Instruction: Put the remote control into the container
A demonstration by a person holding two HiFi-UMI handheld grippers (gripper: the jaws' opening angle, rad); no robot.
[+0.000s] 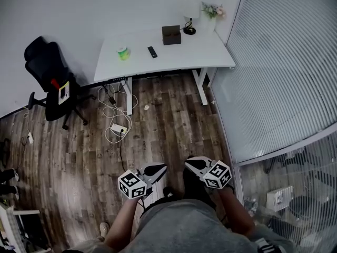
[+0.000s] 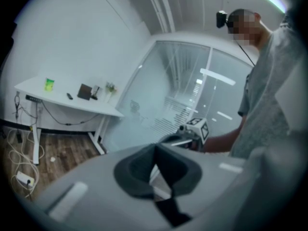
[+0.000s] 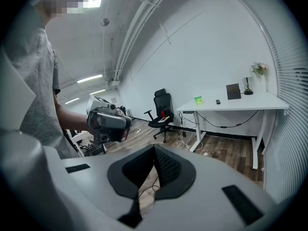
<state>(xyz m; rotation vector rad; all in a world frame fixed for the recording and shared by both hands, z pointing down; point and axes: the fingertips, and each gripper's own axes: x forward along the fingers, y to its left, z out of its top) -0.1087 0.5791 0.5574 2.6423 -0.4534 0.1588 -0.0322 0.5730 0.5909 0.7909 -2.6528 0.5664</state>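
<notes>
White surface (image 1: 206,51) against the far wall carries all of the task's things. Dark, box-like container (image 1: 171,35) stands upright toward the back of it.

- Remote control (image 1: 152,51): lies flat on the surface, near the container but apart from it, on the side toward the office chair (image 1: 50,70) and a little closer to the front edge.
- Green cup (image 1: 123,53): beyond the remote from the container, same side.
- Small black lamp base (image 1: 189,30): just beside the container on the opposite side.
- Vase of flowers (image 1: 212,12): past the lamp base, in the corner.

Person stands well apart from the container, with wooden floor (image 1: 168,120) and a tangle of white cables (image 1: 110,109) between. Left gripper (image 1: 157,169) and right gripper (image 1: 189,164) are held low in front of the body, tips turned toward each other, near but not touching. In each gripper view the fingers are pressed together along the whole seam with nothing between them, so both are empty.

Progress, as a judgement: nothing done yet. The remote is untouched and outside the container. Whether the container's top is open cannot be told from this far.

Left to do:
- walk up to the surface
- spread one gripper's fingers and close them on the remote
- lift it and carry it the short way to the container
- let go inside
</notes>
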